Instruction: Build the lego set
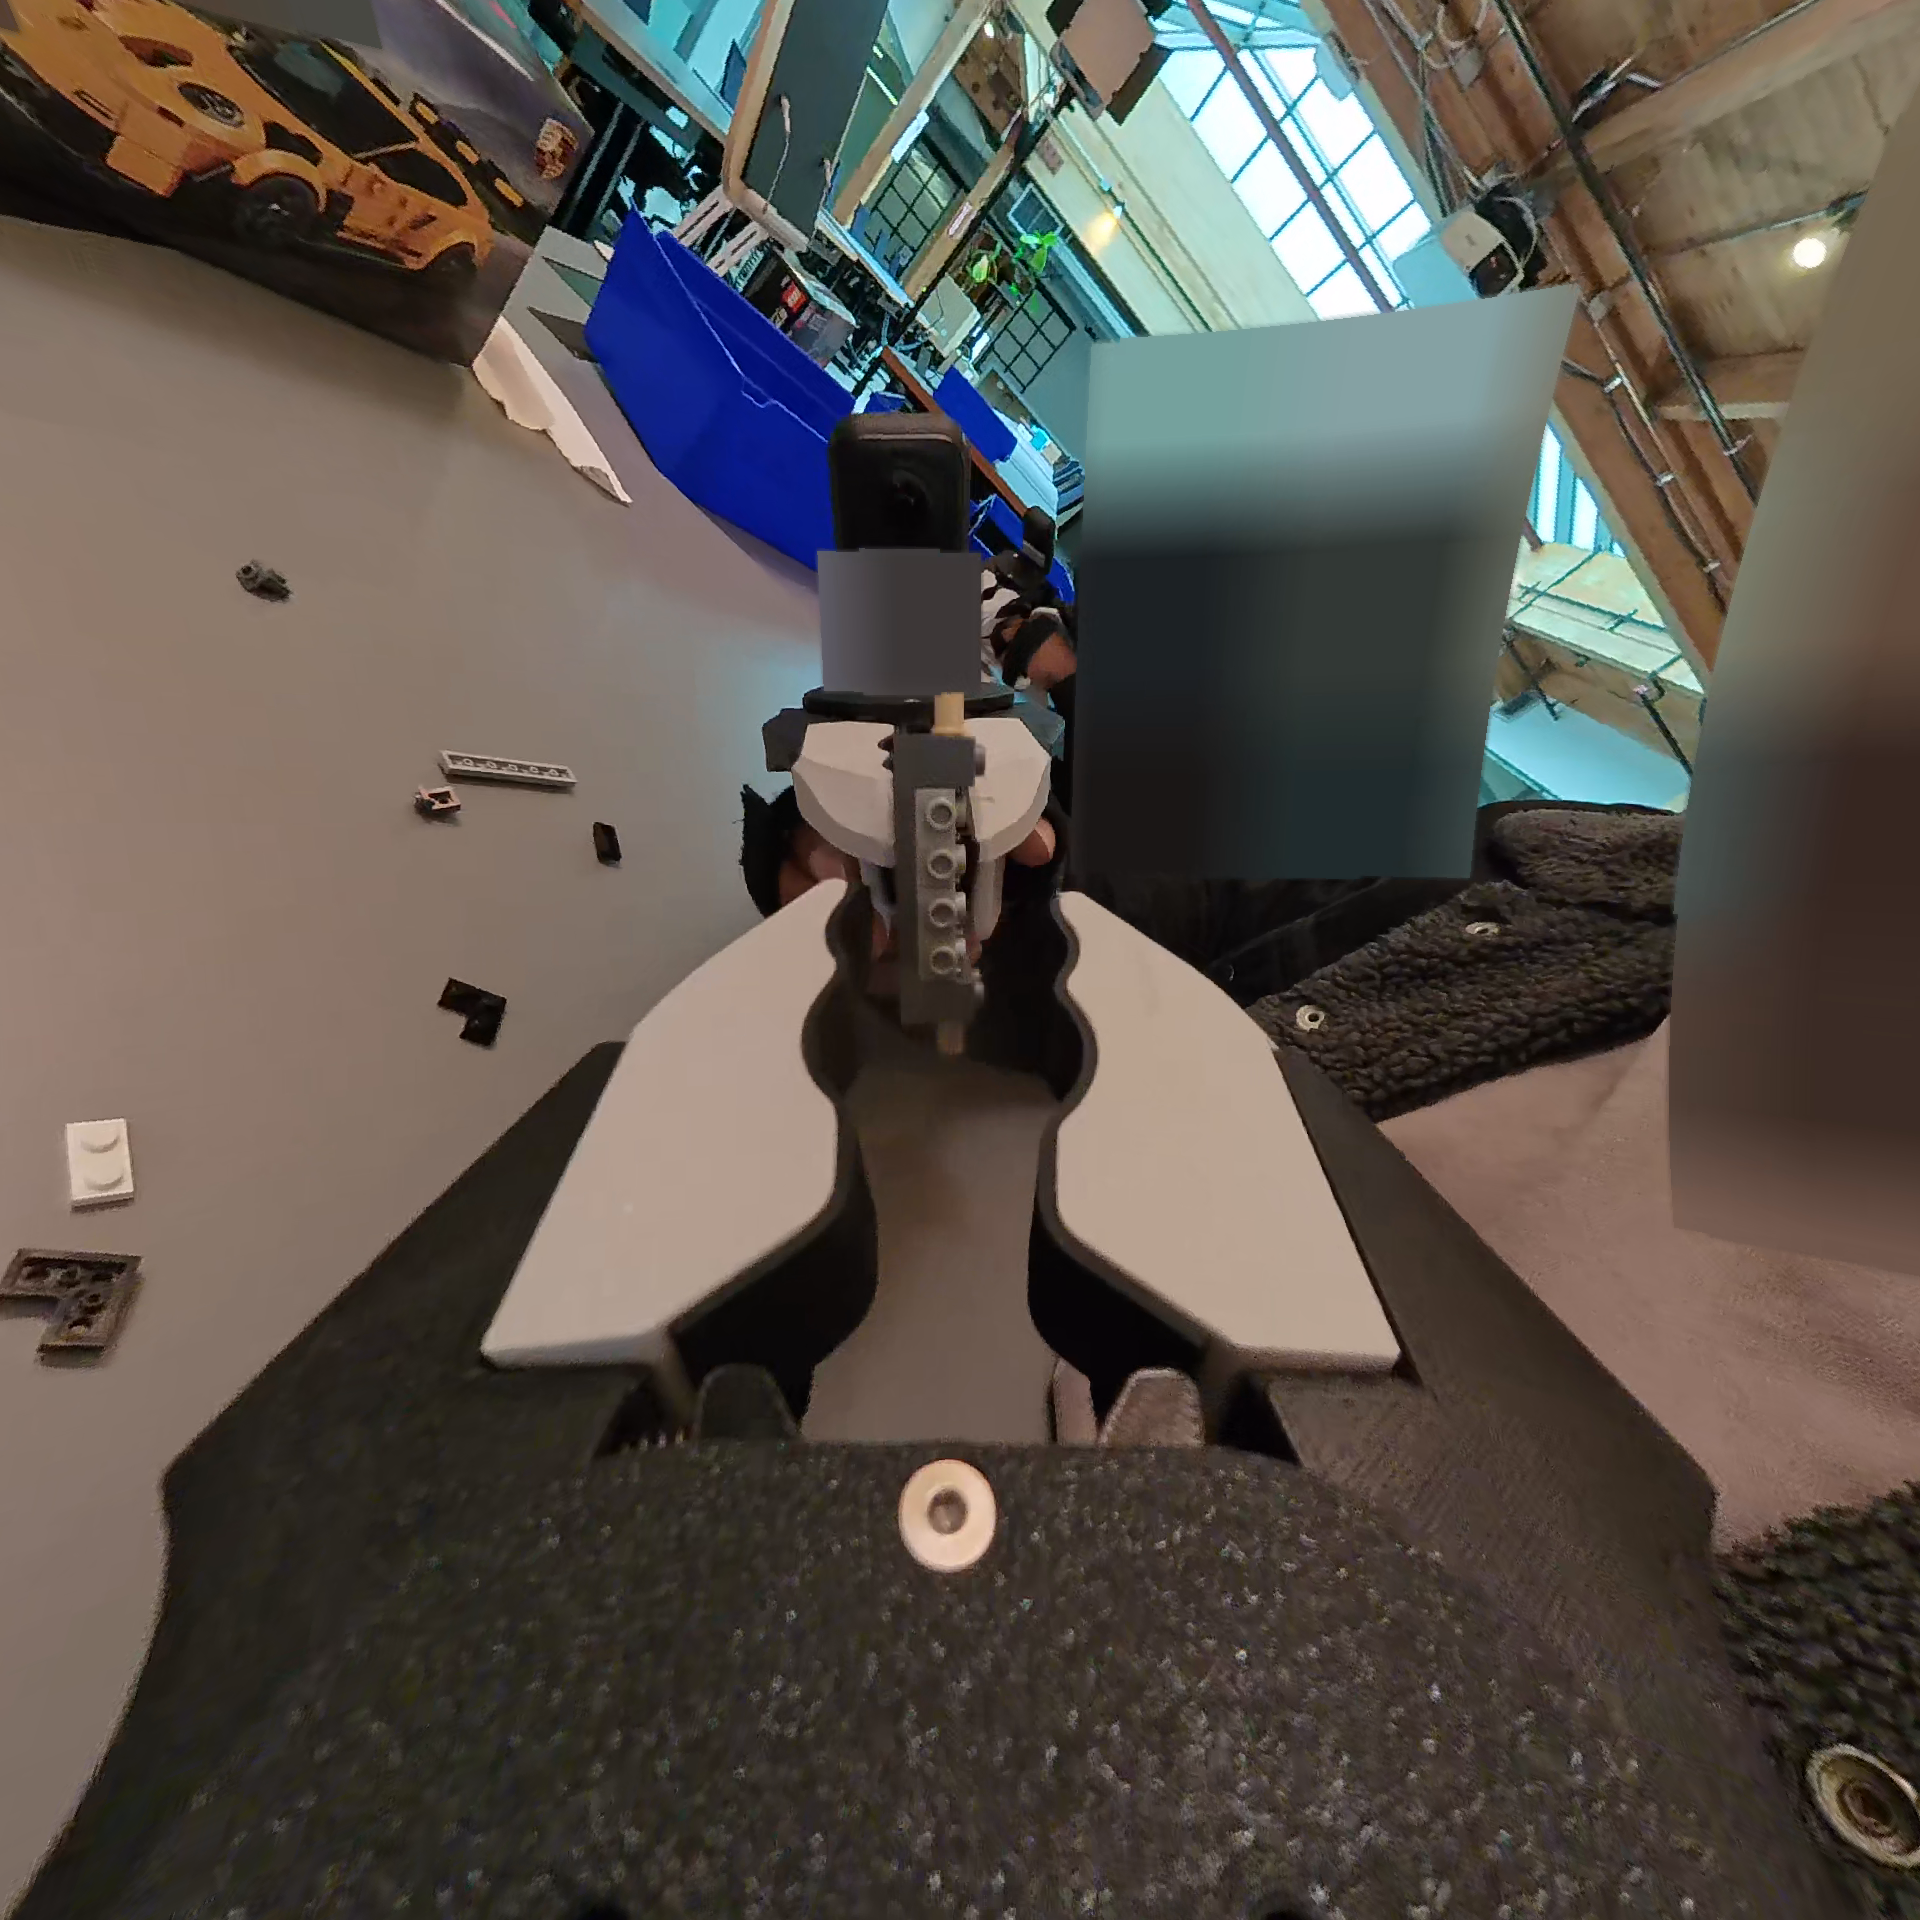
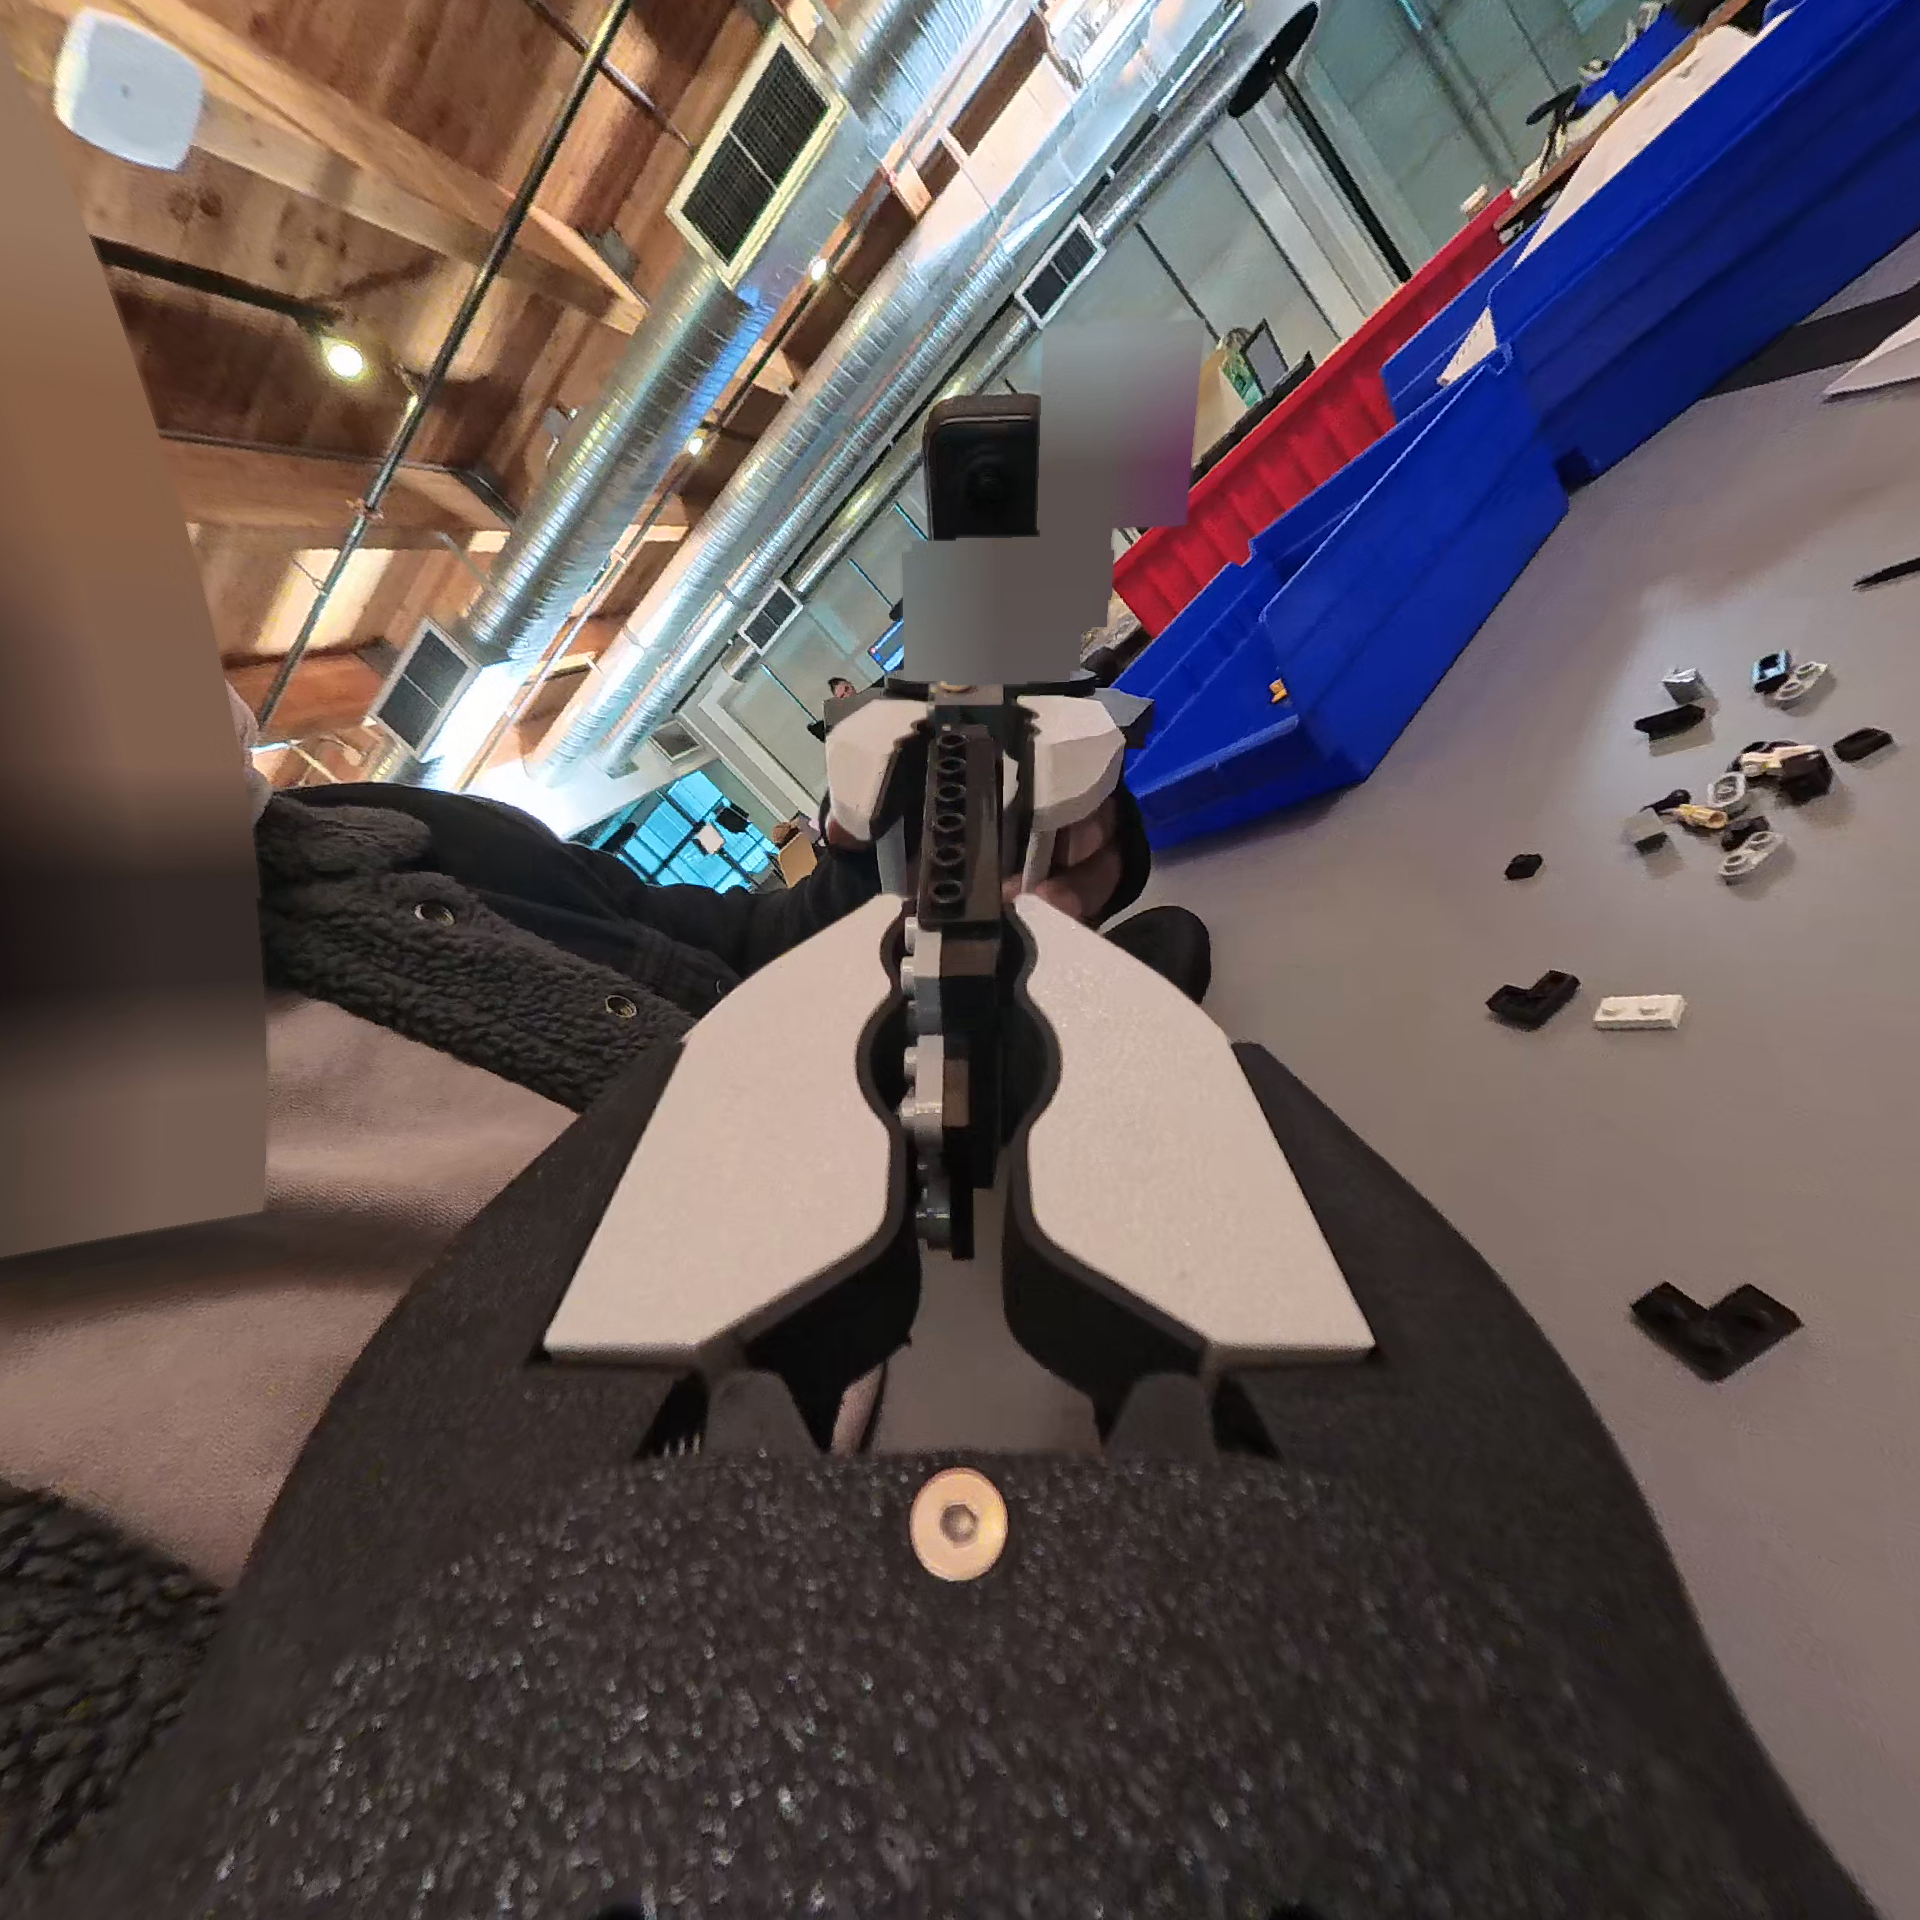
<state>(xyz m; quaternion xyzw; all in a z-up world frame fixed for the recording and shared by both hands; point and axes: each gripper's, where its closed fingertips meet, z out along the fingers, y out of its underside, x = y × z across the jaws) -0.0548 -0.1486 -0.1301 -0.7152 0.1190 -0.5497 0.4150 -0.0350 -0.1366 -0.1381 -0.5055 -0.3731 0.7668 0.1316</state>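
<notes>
Right claw (image 2: 951, 997) clamped on the lego build (image 2: 951, 1049), held in the air facing the left claw (image 1: 951, 997), which is apart around its far end; loose bricks (image 2: 1725, 790) on surface (image 2: 1455, 1143).

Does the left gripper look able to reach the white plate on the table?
Probably yes: the left gripper is open, gripping nothing, and the white plate lies uncovered on the table.

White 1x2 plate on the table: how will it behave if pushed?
The white 1x2 plate lies flat, studs up, so it likely won't roll or tip. Small and thin, probably light; it may slide on the smooth grey table. Looks rigid.
</notes>
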